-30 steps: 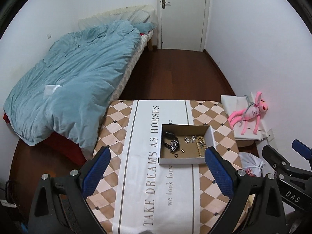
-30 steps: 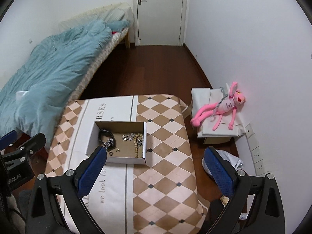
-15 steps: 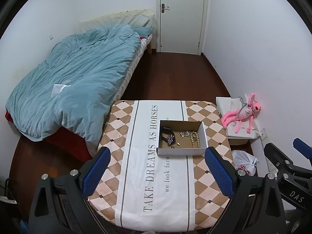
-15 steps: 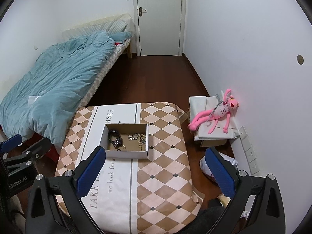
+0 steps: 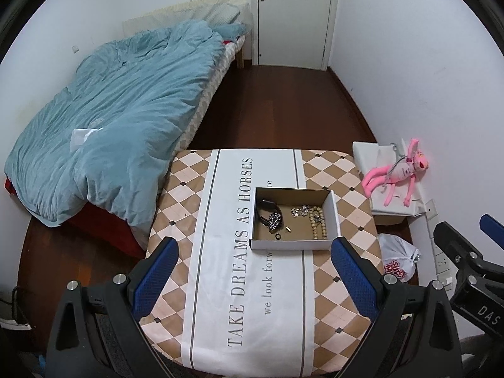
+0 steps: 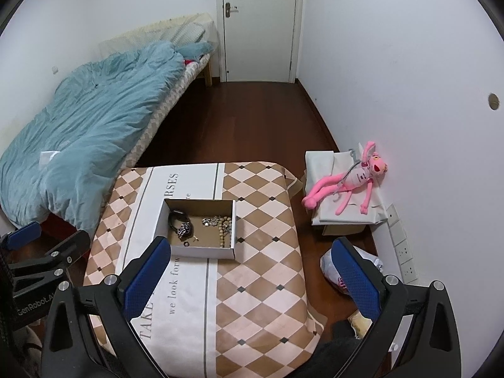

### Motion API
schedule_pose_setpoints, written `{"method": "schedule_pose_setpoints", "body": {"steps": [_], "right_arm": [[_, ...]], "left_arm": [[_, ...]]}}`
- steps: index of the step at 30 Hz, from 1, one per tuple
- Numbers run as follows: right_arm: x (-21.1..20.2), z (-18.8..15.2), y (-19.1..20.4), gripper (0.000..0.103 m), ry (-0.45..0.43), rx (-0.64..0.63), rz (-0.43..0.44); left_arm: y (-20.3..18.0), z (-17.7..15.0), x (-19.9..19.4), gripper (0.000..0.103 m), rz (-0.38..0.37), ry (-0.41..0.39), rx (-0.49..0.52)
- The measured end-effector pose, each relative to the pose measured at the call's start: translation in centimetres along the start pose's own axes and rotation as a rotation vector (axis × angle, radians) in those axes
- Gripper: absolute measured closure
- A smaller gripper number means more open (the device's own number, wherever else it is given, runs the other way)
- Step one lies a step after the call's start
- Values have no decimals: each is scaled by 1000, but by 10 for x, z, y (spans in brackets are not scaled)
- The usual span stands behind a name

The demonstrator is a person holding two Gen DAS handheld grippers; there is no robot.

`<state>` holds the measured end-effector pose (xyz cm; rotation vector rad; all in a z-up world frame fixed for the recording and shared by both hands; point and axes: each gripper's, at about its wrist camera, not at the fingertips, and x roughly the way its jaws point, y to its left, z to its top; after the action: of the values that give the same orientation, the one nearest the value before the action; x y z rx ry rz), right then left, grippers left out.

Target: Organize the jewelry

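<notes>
A shallow white cardboard box (image 5: 294, 245) (image 6: 201, 250) sits on the checkered tablecloth (image 5: 182, 195) (image 6: 261, 252). Inside lie a black band (image 5: 266, 208) (image 6: 176, 217), a dark beaded piece (image 5: 274, 220) (image 6: 184, 230), a silver chain (image 5: 299, 211) (image 6: 211, 220), a string of wooden beads (image 5: 316, 223) (image 6: 225, 228) and a small ring (image 5: 277, 236) (image 6: 186, 244). My left gripper (image 5: 252, 277) is open and empty, held high above and in front of the box. My right gripper (image 6: 252, 277) is open and empty, high over the table's right part.
A bed with a blue duvet (image 5: 119, 119) (image 6: 88, 126) stands left of the table. A pink plush toy (image 5: 397, 173) (image 6: 346, 182) lies on a white-covered box by the right wall. A plastic bag (image 5: 398, 261) lies on the wooden floor. A closed door (image 5: 293, 15) is at the back.
Both grippers have risen and pulled back from the table, so the box and table look smaller and more of the room shows. Both stay open and empty.
</notes>
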<state>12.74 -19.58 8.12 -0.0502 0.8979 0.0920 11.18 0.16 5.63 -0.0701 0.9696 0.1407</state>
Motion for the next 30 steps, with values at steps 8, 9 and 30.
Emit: {"method": "schedule_pose_setpoints", "body": {"steps": [8,9,30], "right_arm": [[50,27,0,0,68,0,-12],[55,29,0,0,75,-1,-16],[99,31,8,0,191,-21,-6]], "left_arm": [[-2,23,36,4,19,63,13],[-2,25,40,4,20,72,11],[2,26,69,4,21,151,6]]}}
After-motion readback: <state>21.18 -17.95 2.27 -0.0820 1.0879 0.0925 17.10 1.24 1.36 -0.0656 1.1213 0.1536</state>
